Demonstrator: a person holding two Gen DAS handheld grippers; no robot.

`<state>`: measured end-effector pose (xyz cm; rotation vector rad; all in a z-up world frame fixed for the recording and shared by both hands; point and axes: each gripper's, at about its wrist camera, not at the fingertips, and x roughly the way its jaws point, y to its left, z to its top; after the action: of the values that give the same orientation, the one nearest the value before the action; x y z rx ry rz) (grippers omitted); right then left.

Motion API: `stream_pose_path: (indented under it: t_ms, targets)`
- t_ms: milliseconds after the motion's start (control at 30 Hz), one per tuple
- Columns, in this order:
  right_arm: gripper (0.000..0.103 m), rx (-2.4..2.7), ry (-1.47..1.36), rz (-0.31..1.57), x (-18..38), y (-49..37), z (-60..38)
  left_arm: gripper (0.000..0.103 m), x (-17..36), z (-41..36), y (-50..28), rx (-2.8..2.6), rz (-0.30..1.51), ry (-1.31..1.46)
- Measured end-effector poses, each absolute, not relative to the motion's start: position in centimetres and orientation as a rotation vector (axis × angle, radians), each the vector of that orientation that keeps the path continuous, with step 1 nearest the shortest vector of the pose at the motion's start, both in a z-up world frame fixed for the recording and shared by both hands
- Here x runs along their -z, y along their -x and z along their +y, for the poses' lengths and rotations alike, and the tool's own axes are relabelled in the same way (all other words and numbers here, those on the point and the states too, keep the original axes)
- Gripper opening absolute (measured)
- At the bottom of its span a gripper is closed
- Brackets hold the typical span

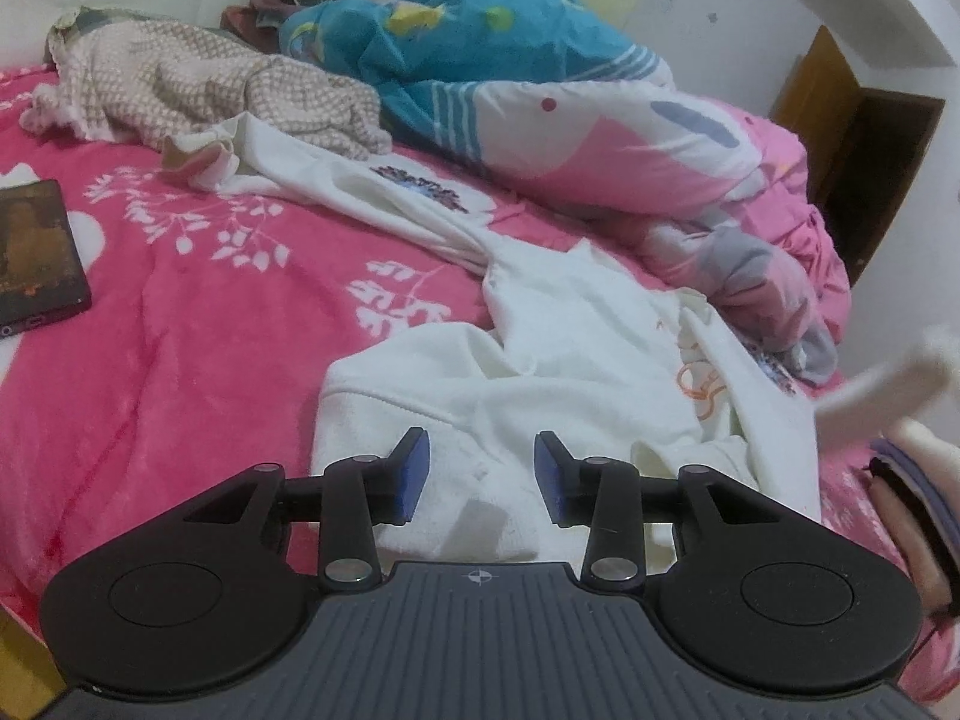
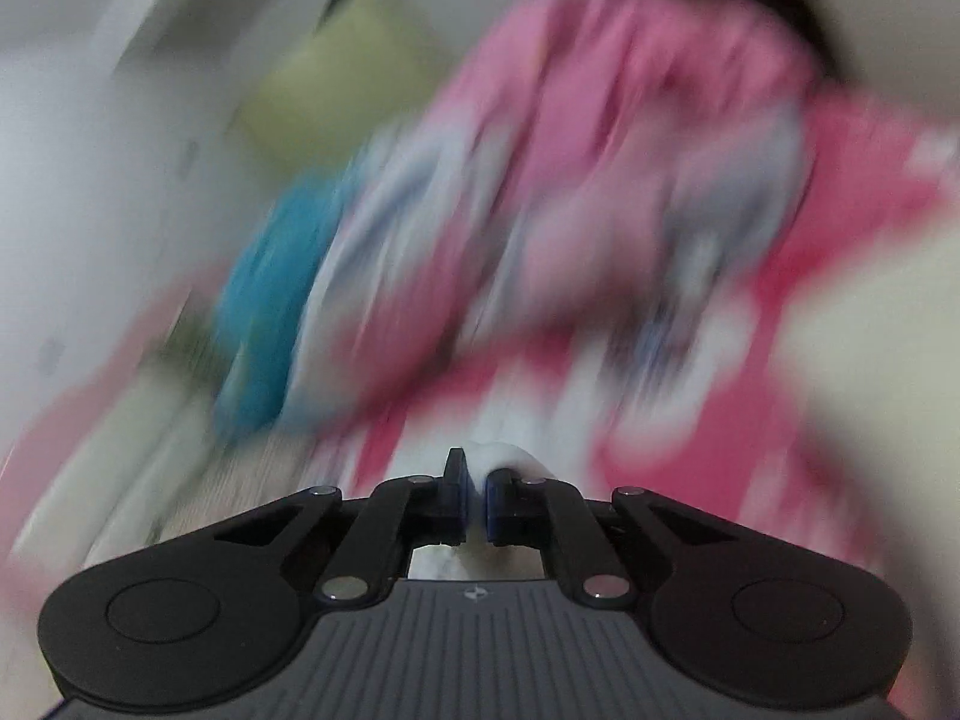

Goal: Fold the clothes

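Left hand-held gripper hangs released right above the white top, which sprawls crumpled across the pink bed, near the quilt. Right hand-held gripper is clenched on white cloth; that view is blurred.

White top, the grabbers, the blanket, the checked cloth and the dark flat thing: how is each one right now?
White top: rumpled, unfolded on the bed.
Left gripper: open, empty, above the top.
Right gripper: shut on white fabric.
Quilt: bunched up.
Checked garment: crumpled.
Dark flat device: lying flat.
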<state>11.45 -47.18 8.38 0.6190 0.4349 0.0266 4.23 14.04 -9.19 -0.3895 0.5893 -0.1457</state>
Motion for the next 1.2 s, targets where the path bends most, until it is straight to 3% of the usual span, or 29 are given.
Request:
stream_pose_path:
  t_ms: [33, 67, 100, 133, 267, 467, 600, 867, 933, 1000, 1033, 1067, 1200]
  targets:
    - [0.012, 0.058, -0.602, 0.411, -9.3, -12.8, -48.8, 0.039, 9.3, 13.9, -4.2, 0.144, 0.590, 0.388]
    - [0.027, 0.141, -0.584, 0.387, -10.1, -14.0, -50.5, 0.039, 9.3, 13.8, -4.1, 0.143, 0.590, 0.383]
    - [0.049, 0.164, -0.573, 0.393, -9.9, -13.9, -50.5, 0.039, 9.3, 13.7, -4.0, 0.143, 0.587, 0.372]
    - [0.053, 0.174, -0.563, 0.405, -9.3, -13.5, -50.1, 0.041, 9.3, 13.5, -3.8, 0.143, 0.583, 0.358]
    - [0.062, 0.214, -0.524, 0.452, -7.2, -11.7, -48.6, 0.045, 9.2, 12.8, -3.5, 0.149, 0.586, 0.312]
    - [0.062, -0.039, -0.405, 0.558, -3.5, -5.8, -41.0, 0.048, 8.6, 12.5, -3.0, 0.152, 0.580, 0.320]
    - [0.060, -0.341, -0.222, 0.660, 0.3, -1.5, -30.7, 0.049, 8.4, 11.9, -2.0, 0.159, 0.572, 0.316]
    - [0.057, -0.558, 0.116, 0.688, 6.2, 3.4, -16.8, 0.052, 8.5, 9.4, 0.2, 0.228, 0.566, 0.223]
    - [0.048, -0.535, 0.209, 0.692, 7.6, 3.6, -15.0, 0.052, 8.6, 9.0, 0.5, 0.235, 0.562, 0.209]
    - [0.013, -0.473, 0.282, 0.711, 9.0, 3.2, -14.3, 0.052, 8.7, 8.8, 0.7, 0.235, 0.559, 0.200]
    - [0.005, -0.441, 0.292, 0.723, 9.6, 3.2, -14.4, 0.052, 8.8, 8.8, 0.8, 0.235, 0.559, 0.194]
    - [0.000, -0.410, 0.271, 0.718, 9.5, 3.4, -15.3, 0.052, 8.8, 8.7, 0.8, 0.235, 0.558, 0.189]
    - [0.000, -0.309, 0.158, 0.621, 5.8, 6.2, -19.9, 0.052, 8.6, 8.6, 1.4, 0.254, 0.549, 0.171]
